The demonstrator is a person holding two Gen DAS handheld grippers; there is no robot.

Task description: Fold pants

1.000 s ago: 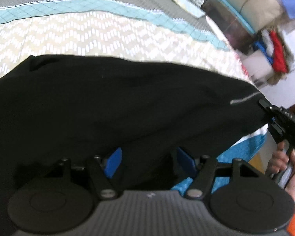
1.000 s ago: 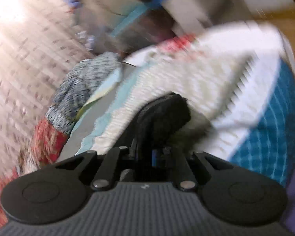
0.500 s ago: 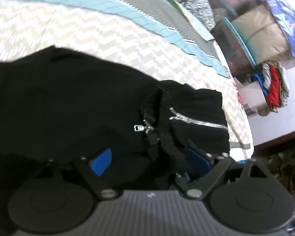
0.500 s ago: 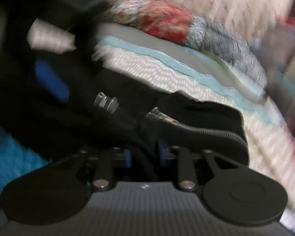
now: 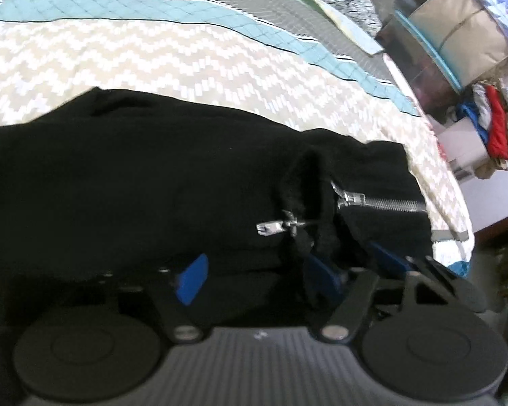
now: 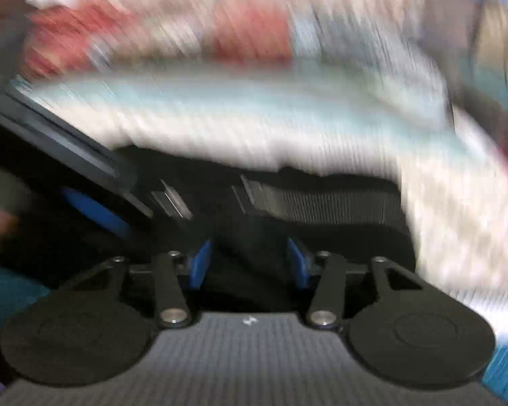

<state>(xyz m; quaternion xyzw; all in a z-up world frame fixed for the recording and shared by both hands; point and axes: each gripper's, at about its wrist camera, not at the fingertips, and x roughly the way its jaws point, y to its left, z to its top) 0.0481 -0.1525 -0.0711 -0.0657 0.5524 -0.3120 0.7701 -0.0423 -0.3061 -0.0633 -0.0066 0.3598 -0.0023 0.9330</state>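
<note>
You are at the end of a fold: the black pants [image 5: 145, 182] lie across the lower half of the left wrist view on the zigzag bedspread [image 5: 172, 64], with one end doubled over at centre right, where a silver zipper [image 5: 382, 203] and its pull show. Your left gripper [image 5: 257, 274] sits low in that frame with its jaws closing around black cloth; the blue pads [image 5: 193, 277] look short of pinching it, though the dark fabric makes that hard to read. In the right wrist view, which is badly blurred, your right gripper [image 6: 249, 264] is at bottom centre with its jaws opening, black cloth lying between them and, as far as the blur allows, no longer pinched. The left gripper's body crosses that frame at middle left. My reading is that the right hand is letting go of the end it laid down, so next you need to lift it clear without dragging the layer, then take a fresh edge for the next fold. No brand, label or writing can be read in either view.
</note>
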